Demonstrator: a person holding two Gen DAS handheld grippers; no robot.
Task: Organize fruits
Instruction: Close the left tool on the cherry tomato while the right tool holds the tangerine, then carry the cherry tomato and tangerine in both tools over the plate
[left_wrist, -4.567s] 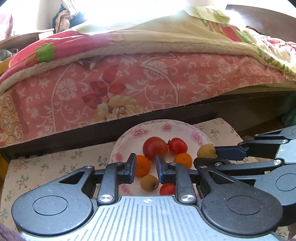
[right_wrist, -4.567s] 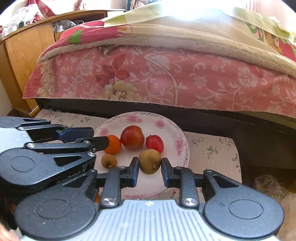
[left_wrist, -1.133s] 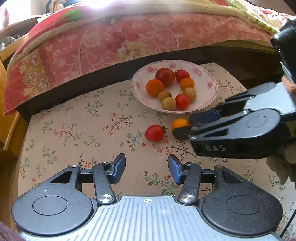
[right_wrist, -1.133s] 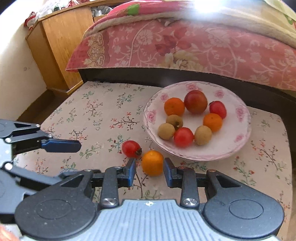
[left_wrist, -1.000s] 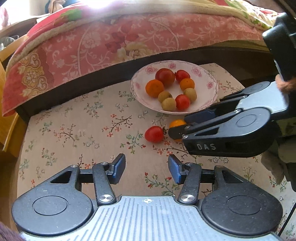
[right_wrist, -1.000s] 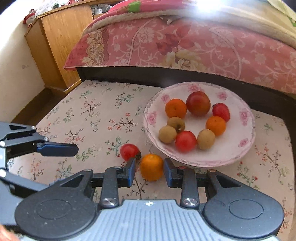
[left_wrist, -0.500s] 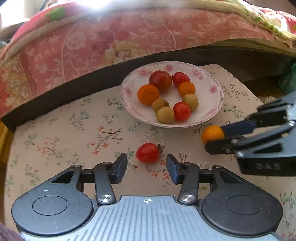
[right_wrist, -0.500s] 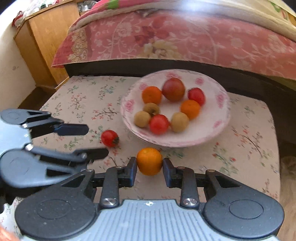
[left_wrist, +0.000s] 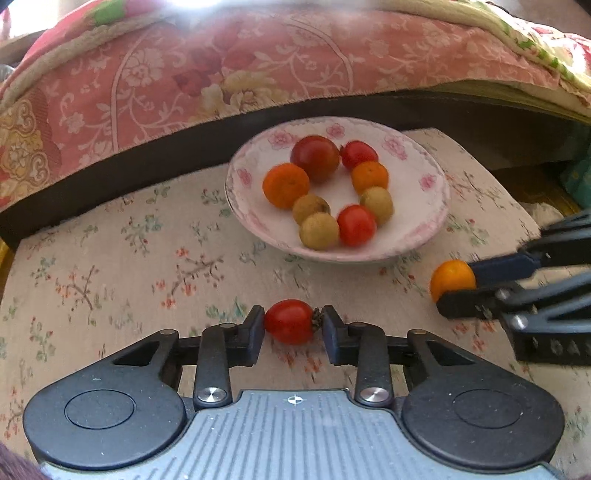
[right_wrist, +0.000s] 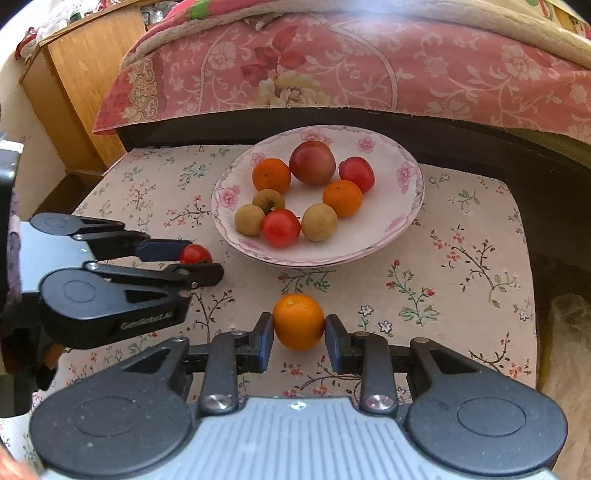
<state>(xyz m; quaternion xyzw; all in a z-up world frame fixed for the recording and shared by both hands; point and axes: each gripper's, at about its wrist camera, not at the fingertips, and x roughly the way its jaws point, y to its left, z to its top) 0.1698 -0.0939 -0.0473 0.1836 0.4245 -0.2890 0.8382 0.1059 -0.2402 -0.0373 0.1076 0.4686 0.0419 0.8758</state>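
A floral white plate (left_wrist: 424, 229) (right_wrist: 402, 218) holds several fruits: oranges, red tomatoes, brown longans and a large red fruit. My left gripper (left_wrist: 293, 326) (right_wrist: 201, 264) is shut on a small red tomato (left_wrist: 290, 321) (right_wrist: 194, 254) just over the floral cloth, left of the plate. My right gripper (right_wrist: 299, 332) (left_wrist: 456, 291) is shut on an orange (right_wrist: 298, 320) (left_wrist: 451, 277) in front of the plate, slightly right.
A low table with a floral cloth (right_wrist: 461, 258) stands against a dark bed frame (right_wrist: 480, 129) draped with a pink flowered blanket (left_wrist: 184, 74). A wooden cabinet (right_wrist: 77, 81) stands at the left. The table's right edge drops off near a plastic bag (right_wrist: 569, 332).
The left gripper moved forward and closed on the red tomato that lay on the cloth. The right gripper carried the orange to the right, away from the tomato.
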